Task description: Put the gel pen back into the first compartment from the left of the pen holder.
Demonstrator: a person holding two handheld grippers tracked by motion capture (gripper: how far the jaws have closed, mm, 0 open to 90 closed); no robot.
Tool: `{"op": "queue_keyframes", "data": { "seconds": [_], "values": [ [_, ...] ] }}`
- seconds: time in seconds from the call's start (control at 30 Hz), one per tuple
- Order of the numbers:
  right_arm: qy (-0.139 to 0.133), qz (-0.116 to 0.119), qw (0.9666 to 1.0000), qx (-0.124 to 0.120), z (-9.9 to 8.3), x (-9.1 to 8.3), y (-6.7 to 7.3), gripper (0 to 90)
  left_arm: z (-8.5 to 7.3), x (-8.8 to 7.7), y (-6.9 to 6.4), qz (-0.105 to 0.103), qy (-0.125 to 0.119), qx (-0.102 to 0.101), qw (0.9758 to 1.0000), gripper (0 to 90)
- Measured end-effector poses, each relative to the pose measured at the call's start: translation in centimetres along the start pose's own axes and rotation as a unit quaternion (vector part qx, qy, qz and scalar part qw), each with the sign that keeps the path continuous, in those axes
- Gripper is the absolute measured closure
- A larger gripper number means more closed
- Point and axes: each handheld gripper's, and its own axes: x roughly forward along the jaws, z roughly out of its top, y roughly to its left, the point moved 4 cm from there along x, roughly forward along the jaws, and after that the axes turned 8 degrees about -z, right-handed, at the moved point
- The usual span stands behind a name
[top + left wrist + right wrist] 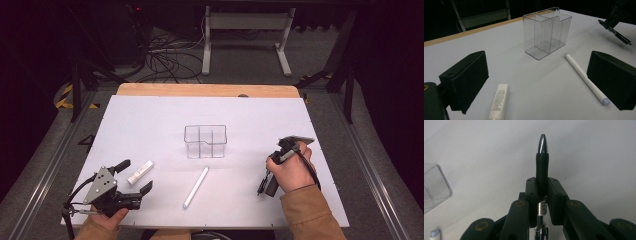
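Right gripper (pixel 541 195) clamps black pen (pixel 542 165); left gripper (pixel 536 80) agape over table.

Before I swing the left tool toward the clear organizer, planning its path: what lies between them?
In the left gripper view, bare white table; white tube and white pen flank the path to the organizer.

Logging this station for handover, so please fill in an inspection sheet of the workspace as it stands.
Surface: white board on a wooden table.
Job's things: black pen clamped in the right gripper; clear divided organizer at centre, nothing in it.
Clutter: white pen and small white tube lying flat.
Grippers: left gripper open, holding nothing.
Cables: tangle on the floor beyond the table.
Surroundings: white desk frame, dark room.
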Motion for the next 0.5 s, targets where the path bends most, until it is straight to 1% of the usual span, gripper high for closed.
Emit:
{"op": "queue_keyframes", "data": {
  "seconds": [0.03,0.17,0.23,0.37,0.5],
  "values": [
    [-0.003,0.003,1.0000,-0.002,0.0,-0.2,0.0,80.3,0.0,0.0,0.0,0.000,-0.001,-0.003,1.0000,4.4],
    [-0.018,0.009,0.9998,-0.008,0.0,-0.8,0.1,80.3,0.0,0.0,0.1,0.000,0.000,0.002,1.0000,4.4],
    [-0.024,0.017,0.9995,-0.011,0.0,-1.1,0.1,80.3,0.0,0.0,0.1,0.000,0.000,0.002,1.0000,4.4],
    [-0.034,0.022,0.9990,-0.017,0.0,-1.6,0.2,80.3,0.0,0.0,0.0,0.000,0.000,0.000,1.0000,4.4],
    [-0.039,0.023,0.9988,-0.020,0.1,-1.9,0.2,80.2,0.0,0.0,0.0,0.000,-0.001,0.000,1.0000,4.4]
  ]
}}
